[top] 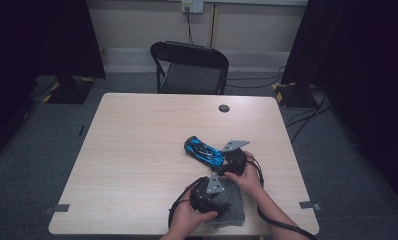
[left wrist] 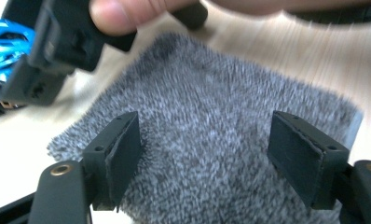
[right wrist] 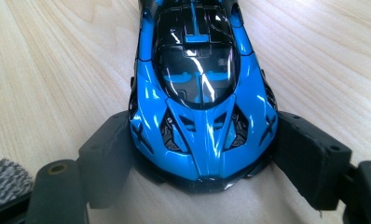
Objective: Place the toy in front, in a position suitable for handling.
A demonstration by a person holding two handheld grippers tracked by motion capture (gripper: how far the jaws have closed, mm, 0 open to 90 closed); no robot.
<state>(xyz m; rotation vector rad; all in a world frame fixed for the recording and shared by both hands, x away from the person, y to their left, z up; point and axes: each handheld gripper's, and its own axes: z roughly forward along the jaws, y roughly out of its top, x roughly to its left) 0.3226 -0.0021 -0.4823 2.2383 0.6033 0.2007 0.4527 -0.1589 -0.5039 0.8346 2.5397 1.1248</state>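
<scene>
A blue and black toy car (top: 203, 151) lies on the table (top: 137, 150), right of centre. My right gripper (top: 223, 161) is at the car's near end. In the right gripper view the two jaws press on either side of the car (right wrist: 200, 93), so the right gripper (right wrist: 202, 126) is shut on it. A grey fuzzy cloth (top: 235, 209) lies near the front edge. My left gripper (top: 221, 194) hovers over this cloth (left wrist: 211, 140), and the left gripper (left wrist: 204, 123) stands open with nothing between its jaws. The car (left wrist: 2, 46) and the right hand's thumb (left wrist: 113, 14) show beyond the cloth.
A black folding chair (top: 192, 67) stands behind the table's far edge. A small dark round disc (top: 224, 108) lies near the back of the table. Cables trail from both grippers at the front right. Dark curtains flank the room.
</scene>
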